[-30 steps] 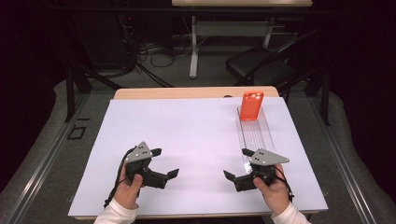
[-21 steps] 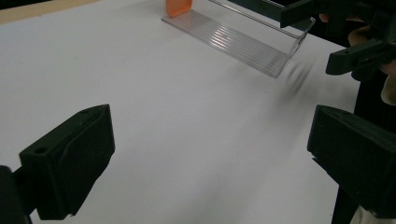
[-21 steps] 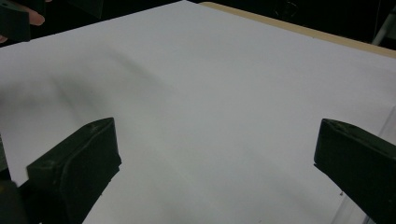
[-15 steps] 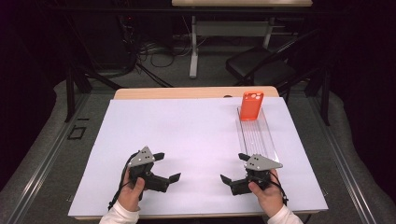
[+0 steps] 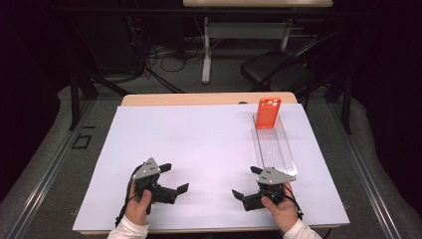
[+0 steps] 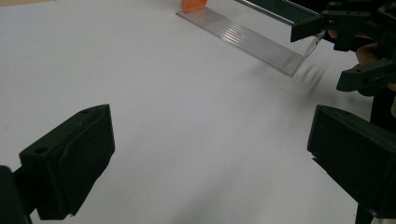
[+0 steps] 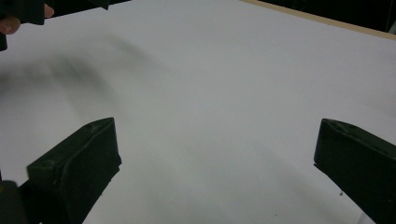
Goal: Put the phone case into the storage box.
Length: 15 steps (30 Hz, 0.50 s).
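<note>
High view is showing the person's two hands at the near edge of the white sheet that is covering the table, each one gripping a tool. The left gripper is sitting low over the sheet at the near left, its jaws spread wide and grasping nothing — the left gripper view is confirming this, with bare white sheet lying between the two black jaws. The right gripper is hovering at the near right, jaws likewise parted and empty, facing the left one across a stretch of bare sheet. Just beyond the right gripper, the clear ribbed plastic tray is lying lengthwise on the sheet, running away toward the far edge. At its far end, the orange phone case is standing upright — well apart from both grippers.
</note>
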{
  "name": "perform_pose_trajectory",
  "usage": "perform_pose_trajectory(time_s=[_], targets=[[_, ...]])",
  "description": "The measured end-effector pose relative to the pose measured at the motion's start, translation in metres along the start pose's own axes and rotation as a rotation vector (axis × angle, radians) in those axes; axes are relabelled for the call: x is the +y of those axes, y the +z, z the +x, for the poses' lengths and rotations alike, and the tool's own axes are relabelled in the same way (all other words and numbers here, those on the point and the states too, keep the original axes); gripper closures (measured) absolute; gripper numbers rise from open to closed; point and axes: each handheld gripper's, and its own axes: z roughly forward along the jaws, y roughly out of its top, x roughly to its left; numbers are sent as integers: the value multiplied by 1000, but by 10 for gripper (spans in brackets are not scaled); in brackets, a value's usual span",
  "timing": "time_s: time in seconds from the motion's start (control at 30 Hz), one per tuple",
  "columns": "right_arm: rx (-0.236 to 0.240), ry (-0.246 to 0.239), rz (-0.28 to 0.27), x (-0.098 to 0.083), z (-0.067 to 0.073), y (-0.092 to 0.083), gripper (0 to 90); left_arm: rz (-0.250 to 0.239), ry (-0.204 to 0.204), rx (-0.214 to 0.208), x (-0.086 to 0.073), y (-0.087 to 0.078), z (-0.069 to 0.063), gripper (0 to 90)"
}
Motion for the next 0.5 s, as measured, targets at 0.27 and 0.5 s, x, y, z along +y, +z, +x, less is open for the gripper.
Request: perform_pose_trajectory(time_s=[0.27,0.5], targets=[[3,11,-2,-3,-2,3,10,-2,-10,7,-3,2,1,10],[2,-4,7,-5,-1,5,12,8,-4,4,-4,4,0,10]])
